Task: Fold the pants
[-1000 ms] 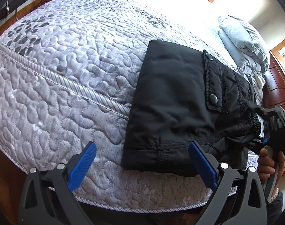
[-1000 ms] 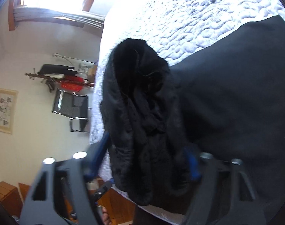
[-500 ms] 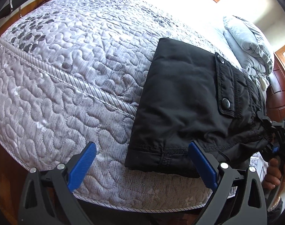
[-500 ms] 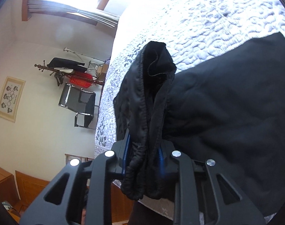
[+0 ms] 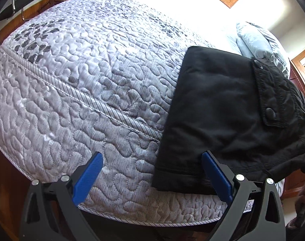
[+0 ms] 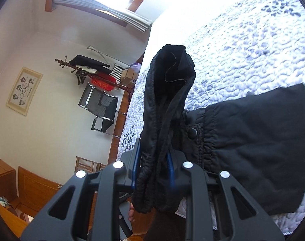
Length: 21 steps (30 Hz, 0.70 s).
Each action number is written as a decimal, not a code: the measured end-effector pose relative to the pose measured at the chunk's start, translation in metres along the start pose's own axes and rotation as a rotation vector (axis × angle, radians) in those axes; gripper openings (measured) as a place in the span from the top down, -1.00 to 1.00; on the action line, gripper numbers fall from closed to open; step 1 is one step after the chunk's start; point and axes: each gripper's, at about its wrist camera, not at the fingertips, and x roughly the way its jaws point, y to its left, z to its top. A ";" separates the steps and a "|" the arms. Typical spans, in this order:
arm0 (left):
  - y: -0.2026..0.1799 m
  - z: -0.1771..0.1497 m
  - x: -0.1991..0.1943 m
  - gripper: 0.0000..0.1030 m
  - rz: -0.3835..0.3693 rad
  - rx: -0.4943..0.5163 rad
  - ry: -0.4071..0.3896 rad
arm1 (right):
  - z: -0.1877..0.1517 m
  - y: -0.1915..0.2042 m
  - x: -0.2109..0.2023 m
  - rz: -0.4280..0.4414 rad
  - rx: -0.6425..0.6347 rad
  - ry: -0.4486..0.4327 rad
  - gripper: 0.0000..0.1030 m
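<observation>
Change: since a second ago our right tongs (image 6: 152, 168) have closed from wide to a narrow pinch on the bunched waistband (image 6: 162, 132) and risen, so that end now stands up off the bed; our left tongs (image 5: 152, 178) have barely shifted.
Right tongs: clamped on the gathered elastic edge, blue pads pressing it from both sides, low centre of the right wrist view.
Left tongs: wide apart and holding nothing, at the bottom of the left wrist view; one pad sits in front of the folded hem edge, but we cannot tell whether it touches the cloth.
Pants: black pants (image 5: 228, 108), already doubled into a rectangle, lie on the quilted mattress (image 5: 92, 76) at the right of the left wrist view, near the bed's front edge.
Long axis: we read it running from the hem edge at lower centre up and right to the waistband, past the snap pocket flap (image 5: 270, 100) towards the pillow (image 5: 258, 44).
Key relation: the waist end is in our right tongs, while the flat hem end lies nearer our left tongs, so we judge the coming fold carries the waist along that axis towards the hem.
</observation>
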 end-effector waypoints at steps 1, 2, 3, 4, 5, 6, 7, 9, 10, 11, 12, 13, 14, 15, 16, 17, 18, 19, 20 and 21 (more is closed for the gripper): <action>-0.001 0.000 -0.001 -0.92 -0.002 0.002 0.000 | 0.001 -0.001 -0.004 -0.005 -0.002 -0.003 0.58; -0.002 -0.001 -0.001 -0.92 -0.005 0.005 0.000 | 0.002 -0.002 -0.011 -0.013 -0.001 -0.009 0.58; -0.004 -0.002 -0.001 -0.92 -0.004 0.011 0.001 | 0.000 -0.004 -0.018 -0.018 0.001 -0.017 0.58; -0.006 -0.001 -0.002 -0.92 -0.004 0.015 0.001 | -0.001 -0.008 -0.026 -0.023 0.004 -0.025 0.58; -0.008 -0.002 -0.001 -0.92 -0.005 0.023 0.003 | 0.000 -0.012 -0.032 -0.029 0.010 -0.032 0.58; -0.010 -0.003 -0.001 -0.92 -0.005 0.027 0.006 | -0.001 -0.015 -0.038 -0.035 0.017 -0.038 0.58; -0.013 -0.004 -0.001 -0.92 -0.005 0.030 0.008 | -0.001 -0.021 -0.045 -0.044 0.028 -0.049 0.58; -0.016 -0.005 0.002 -0.92 -0.006 0.035 0.018 | -0.002 -0.028 -0.051 -0.059 0.051 -0.063 0.58; -0.018 -0.005 0.003 -0.92 -0.008 0.038 0.022 | -0.003 -0.036 -0.057 -0.064 0.064 -0.070 0.57; -0.020 -0.006 0.004 -0.92 -0.011 0.044 0.026 | -0.004 -0.041 -0.061 -0.068 0.077 -0.075 0.57; -0.021 -0.008 0.005 -0.92 -0.011 0.048 0.027 | -0.004 -0.047 -0.063 -0.073 0.088 -0.080 0.57; -0.023 -0.009 0.005 -0.92 -0.011 0.054 0.028 | -0.005 -0.050 -0.064 -0.077 0.096 -0.082 0.57; -0.025 -0.011 0.006 -0.92 -0.011 0.062 0.030 | -0.006 -0.056 -0.064 -0.083 0.112 -0.084 0.57; -0.027 -0.012 0.006 -0.92 -0.011 0.068 0.033 | -0.006 -0.059 -0.064 -0.083 0.121 -0.084 0.57; -0.029 -0.012 0.007 -0.92 -0.010 0.070 0.034 | -0.008 -0.064 -0.064 -0.084 0.128 -0.083 0.57; -0.031 -0.013 0.007 -0.92 -0.012 0.074 0.035 | -0.009 -0.069 -0.064 -0.084 0.137 -0.083 0.57; -0.032 -0.013 0.006 -0.92 -0.013 0.076 0.034 | -0.010 -0.073 -0.062 -0.082 0.146 -0.081 0.57; -0.033 -0.013 0.006 -0.92 -0.015 0.079 0.034 | -0.010 -0.078 -0.060 -0.082 0.156 -0.080 0.57; -0.036 -0.013 0.006 -0.92 -0.016 0.086 0.033 | -0.012 -0.085 -0.062 -0.083 0.163 -0.080 0.57; -0.037 -0.013 0.005 -0.92 -0.015 0.092 0.032 | -0.013 -0.089 -0.060 -0.085 0.169 -0.079 0.56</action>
